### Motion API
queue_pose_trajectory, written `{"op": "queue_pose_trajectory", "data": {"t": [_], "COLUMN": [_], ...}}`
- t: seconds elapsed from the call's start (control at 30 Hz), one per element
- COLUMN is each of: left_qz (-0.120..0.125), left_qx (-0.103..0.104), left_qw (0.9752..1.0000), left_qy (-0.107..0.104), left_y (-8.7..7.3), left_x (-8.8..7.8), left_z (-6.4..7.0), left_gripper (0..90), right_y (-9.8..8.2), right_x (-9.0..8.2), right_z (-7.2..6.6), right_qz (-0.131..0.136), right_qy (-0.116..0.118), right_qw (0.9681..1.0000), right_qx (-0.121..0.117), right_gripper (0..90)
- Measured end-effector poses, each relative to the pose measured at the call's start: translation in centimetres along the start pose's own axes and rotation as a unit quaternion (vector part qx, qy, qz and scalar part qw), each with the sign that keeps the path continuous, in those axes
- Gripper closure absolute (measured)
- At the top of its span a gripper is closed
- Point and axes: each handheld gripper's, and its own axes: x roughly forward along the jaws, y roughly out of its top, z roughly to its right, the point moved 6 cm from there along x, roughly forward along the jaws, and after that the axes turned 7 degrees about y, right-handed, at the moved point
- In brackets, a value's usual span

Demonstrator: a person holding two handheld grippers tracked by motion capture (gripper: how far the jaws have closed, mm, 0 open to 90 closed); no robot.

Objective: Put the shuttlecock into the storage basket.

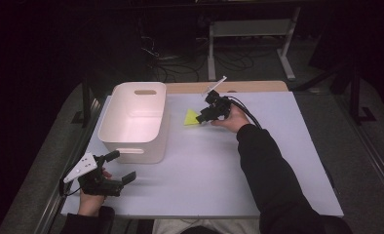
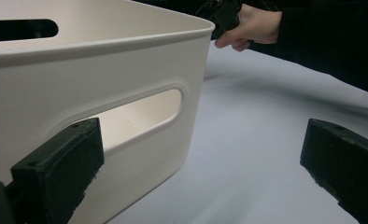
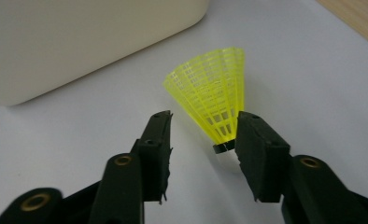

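It looks like a lab: a dark room, loose cables on the floor, a metal stand behind the white table.

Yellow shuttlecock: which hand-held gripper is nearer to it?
Right. The right hand-held gripper has its jaws open around the yellow shuttlecock; the left hand-held gripper is far off, beside the bin.

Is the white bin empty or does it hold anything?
Empty: the high view shows the white bin's bare floor; the yellow shuttlecock lies outside it.

Shuttlecock cork base hidden behind my right gripper's jaw at 5 o'clock. Bin cut off at 9 o'clock edge in left gripper view.
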Motion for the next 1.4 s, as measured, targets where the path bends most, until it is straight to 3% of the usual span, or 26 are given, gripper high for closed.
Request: {"op": "queue_pose_trajectory", "data": {"t": [0.27, 0.5, 0.83, 1.0, 1.13, 1.23, 1.4], "left_qz": [-0.002, -0.002, -0.002, -0.002, -0.002, -0.002, -0.002], "left_qx": [0.001, 0.001, 0.001, 0.001, 0.001, 0.001, 0.001], "left_qw": [1.0000, 1.0000, 1.0000, 1.0000, 1.0000, 1.0000, 1.0000], "left_qy": [-0.001, -0.002, -0.002, -0.002, -0.002, -0.002, -0.002], "left_y": [0.0, 0.0, 0.0, 0.0, 0.0, 0.0, 0.0], "left_x": [0.0, 0.0, 0.0, 0.0, 0.0, 0.0, 0.0], "left_z": [0.0, 0.0, 0.1, 0.1, 0.1, 0.1, 0.1], "left_gripper": [0.0, 0.0, 0.0, 0.0, 0.0, 0.0, 0.0], "right_y": [0.2, 0.6, 0.6, 0.5, 0.0, -0.5, -1.0], "right_x": [-0.4, -0.3, -0.3, -0.3, -0.1, -0.1, 0.0], "right_z": [0.3, 0.4, 1.1, 1.9, 2.4, 2.8, 3.4], "right_qz": [-0.012, -0.027, -0.044, -0.031, -0.041, -0.054, -0.057], "right_qy": [-0.003, -0.001, -0.030, -0.024, 0.005, -0.009, -0.003], "right_qw": [0.9999, 0.9996, 0.9982, 0.9988, 0.9990, 0.9982, 0.9981], "right_qx": [0.004, -0.005, -0.028, -0.027, -0.016, -0.024, -0.024], "right_gripper": [35.1, 12.6, 9.7, 1.7, 0.0, 1.2, 2.1]}}
